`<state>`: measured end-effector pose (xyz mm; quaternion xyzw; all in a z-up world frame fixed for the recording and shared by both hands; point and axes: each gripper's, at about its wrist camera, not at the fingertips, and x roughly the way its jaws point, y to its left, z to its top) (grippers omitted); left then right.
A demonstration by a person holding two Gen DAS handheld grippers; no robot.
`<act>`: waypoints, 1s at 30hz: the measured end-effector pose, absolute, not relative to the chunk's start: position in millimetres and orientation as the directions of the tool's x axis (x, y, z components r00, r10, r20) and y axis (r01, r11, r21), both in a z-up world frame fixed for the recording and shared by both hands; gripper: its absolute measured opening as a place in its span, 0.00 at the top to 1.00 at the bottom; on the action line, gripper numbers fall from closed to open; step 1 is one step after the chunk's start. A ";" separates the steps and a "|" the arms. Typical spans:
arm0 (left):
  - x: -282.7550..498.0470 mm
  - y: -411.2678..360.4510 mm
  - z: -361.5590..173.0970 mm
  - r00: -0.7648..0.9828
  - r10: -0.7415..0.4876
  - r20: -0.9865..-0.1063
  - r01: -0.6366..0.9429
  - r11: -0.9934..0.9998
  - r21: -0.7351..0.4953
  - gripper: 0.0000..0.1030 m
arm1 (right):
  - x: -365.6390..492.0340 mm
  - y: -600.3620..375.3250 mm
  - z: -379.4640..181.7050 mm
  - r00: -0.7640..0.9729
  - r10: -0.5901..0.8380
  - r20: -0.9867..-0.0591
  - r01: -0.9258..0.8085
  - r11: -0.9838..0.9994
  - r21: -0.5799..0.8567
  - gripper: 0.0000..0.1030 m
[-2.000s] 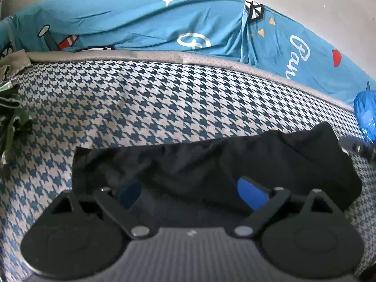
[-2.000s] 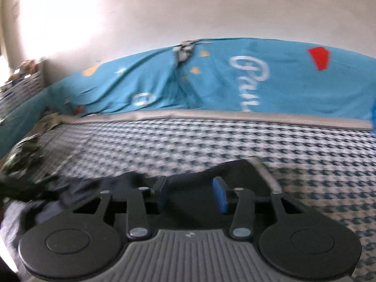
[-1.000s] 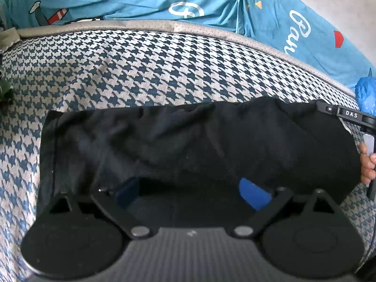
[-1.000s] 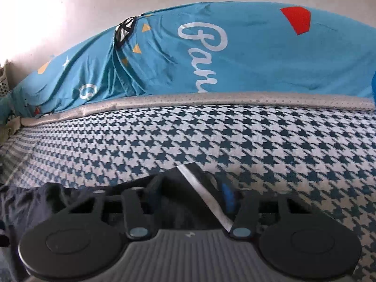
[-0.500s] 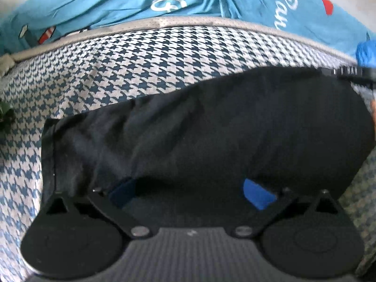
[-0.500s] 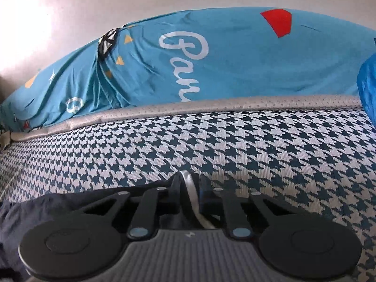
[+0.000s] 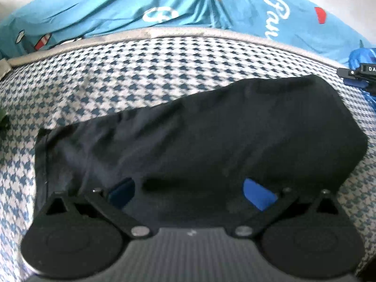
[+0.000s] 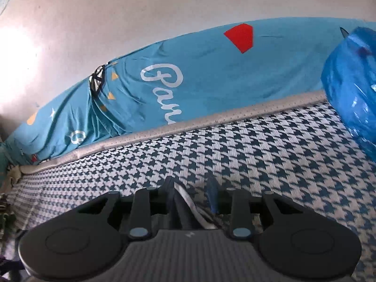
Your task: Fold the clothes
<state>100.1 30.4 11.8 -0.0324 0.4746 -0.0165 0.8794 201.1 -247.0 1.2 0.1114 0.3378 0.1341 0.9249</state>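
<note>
A black garment [image 7: 199, 141] lies spread flat on the blue-and-white houndstooth bed cover [image 7: 117, 82]. My left gripper [image 7: 190, 192] is open just above its near edge, its blue pads wide apart over the cloth and holding nothing. In the right wrist view my right gripper [image 8: 191, 197] is open with a small gap. The garment's corner with a grey strip [image 8: 190, 206] lies loose between its fingers. The right gripper's body also shows at the right edge of the left wrist view [image 7: 359, 72], beside the garment's far right corner.
A teal printed sheet [image 8: 211, 77] hangs along the wall behind the bed's grey piped edge [image 8: 211, 122]. A blue plastic bag [image 8: 352, 82] sits at the right end of the bed. Green clothing [image 7: 3, 119] lies at the left edge.
My right gripper was shut on the garment's corner and has now opened, letting it go. The garment, stretched out flat over the past second, now rests on the bed. My left gripper stayed open.
</note>
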 end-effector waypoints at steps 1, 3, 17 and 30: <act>99.5 26.8 12.1 0.551 -0.064 -0.832 0.009 0.997 -0.071 0.00 | 197.0 -250.3 2.5 0.733 0.330 -0.595 -0.176 0.937 0.303 0.70; 98.8 19.8 12.0 0.551 -0.069 -0.831 0.023 0.997 -0.067 0.00 | 189.5 -256.9 2.8 0.721 0.345 -0.601 -0.184 0.932 0.313 0.70; 99.9 -9.9 3.1 0.530 -0.105 -0.841 0.111 0.992 -0.054 0.00 | 170.1 -245.3 -27.2 0.554 0.422 -0.718 -0.257 0.906 0.335 0.70; 95.0 -14.6 -2.3 0.548 -0.065 -0.834 0.124 0.992 0.005 0.00 | 173.3 -254.3 -38.1 0.557 0.289 -0.779 -0.145 0.957 0.252 0.75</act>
